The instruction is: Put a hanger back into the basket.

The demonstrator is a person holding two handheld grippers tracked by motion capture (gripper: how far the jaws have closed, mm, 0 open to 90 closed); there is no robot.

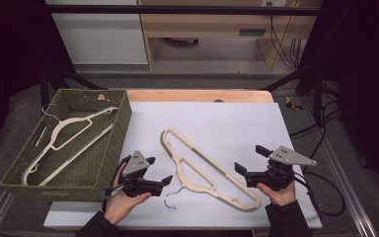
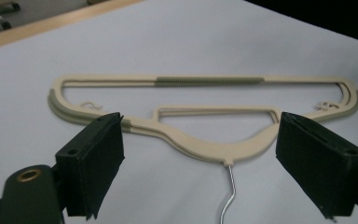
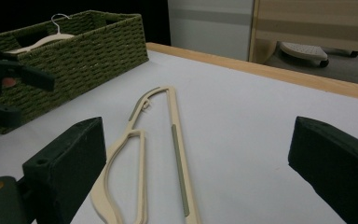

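A cream plastic hanger (image 1: 196, 181) with a metal hook (image 1: 170, 198) lies flat on the white table sheet (image 1: 227, 121), running diagonally. My left gripper (image 1: 159, 170) is open just left of it, beside the hook. In the left gripper view the hanger (image 2: 223, 151) lies straight ahead between the spread jaws of that gripper (image 2: 200, 128), untouched. My right gripper (image 1: 250, 159) stands open to the right of the hanger's lower end. The right gripper view shows the hanger (image 3: 179, 158) ahead between its wide jaws (image 3: 200, 140).
A green woven basket (image 1: 116, 143) stands at the left of the table with a second cream hanger (image 1: 69, 133) lying inside it; the basket (image 3: 74, 51) also appears far left in the right gripper view. A wooden table edge (image 1: 197, 95) runs along the back. Cables trail at the right.
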